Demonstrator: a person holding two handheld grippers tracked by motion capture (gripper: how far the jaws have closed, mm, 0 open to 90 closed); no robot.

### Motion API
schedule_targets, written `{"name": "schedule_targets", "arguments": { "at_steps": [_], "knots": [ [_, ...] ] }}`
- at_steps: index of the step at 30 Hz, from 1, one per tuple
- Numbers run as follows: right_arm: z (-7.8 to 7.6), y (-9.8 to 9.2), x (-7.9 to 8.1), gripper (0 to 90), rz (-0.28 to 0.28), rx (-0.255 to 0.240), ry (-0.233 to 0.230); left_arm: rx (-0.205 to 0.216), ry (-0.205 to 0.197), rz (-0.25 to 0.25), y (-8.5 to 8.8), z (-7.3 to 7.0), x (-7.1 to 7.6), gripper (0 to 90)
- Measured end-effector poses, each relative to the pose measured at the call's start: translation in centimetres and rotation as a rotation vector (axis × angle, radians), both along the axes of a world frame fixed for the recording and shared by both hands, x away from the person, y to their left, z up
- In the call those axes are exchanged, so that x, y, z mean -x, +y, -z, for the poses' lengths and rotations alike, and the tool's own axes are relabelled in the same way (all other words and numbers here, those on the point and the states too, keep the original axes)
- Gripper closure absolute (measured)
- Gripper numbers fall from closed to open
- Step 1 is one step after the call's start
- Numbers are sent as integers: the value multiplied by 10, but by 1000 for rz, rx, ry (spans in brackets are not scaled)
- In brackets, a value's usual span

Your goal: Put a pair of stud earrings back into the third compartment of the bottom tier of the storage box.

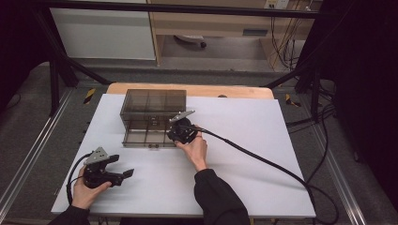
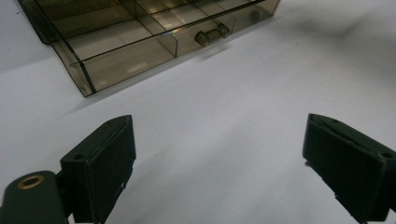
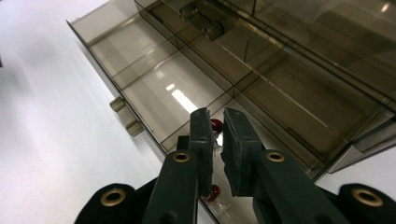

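A small red and clear object (image 3: 215, 126) sits pinched between the right gripper (image 3: 215, 140), its shape largely covered by the black jaws and too small to identify. In the high view the same gripper (image 1: 180, 132) and its hand (image 1: 195, 149) cover the drawer's near right compartment. The smoky plastic drawer box (image 2: 140, 42) is cut off by the top edge in the left gripper view.
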State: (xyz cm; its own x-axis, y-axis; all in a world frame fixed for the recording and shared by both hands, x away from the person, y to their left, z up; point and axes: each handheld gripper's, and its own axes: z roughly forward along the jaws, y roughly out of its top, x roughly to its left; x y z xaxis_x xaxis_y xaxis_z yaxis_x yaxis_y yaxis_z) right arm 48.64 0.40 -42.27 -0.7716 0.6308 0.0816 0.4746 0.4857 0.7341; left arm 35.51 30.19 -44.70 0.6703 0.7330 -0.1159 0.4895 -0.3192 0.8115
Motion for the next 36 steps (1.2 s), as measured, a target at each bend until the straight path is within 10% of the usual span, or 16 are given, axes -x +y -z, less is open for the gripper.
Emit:
{"name": "schedule_targets", "arguments": {
  "at_steps": [22, 36],
  "knots": [
    [-5, -4, 8, 707, 11, -17, -31, -2, 1, 1, 0, 0, 0, 93],
    [-40, -58, 44, 251, 52, -66, -73, -9, 2, -1, -1, 1, 0, 92]
  ]
}}
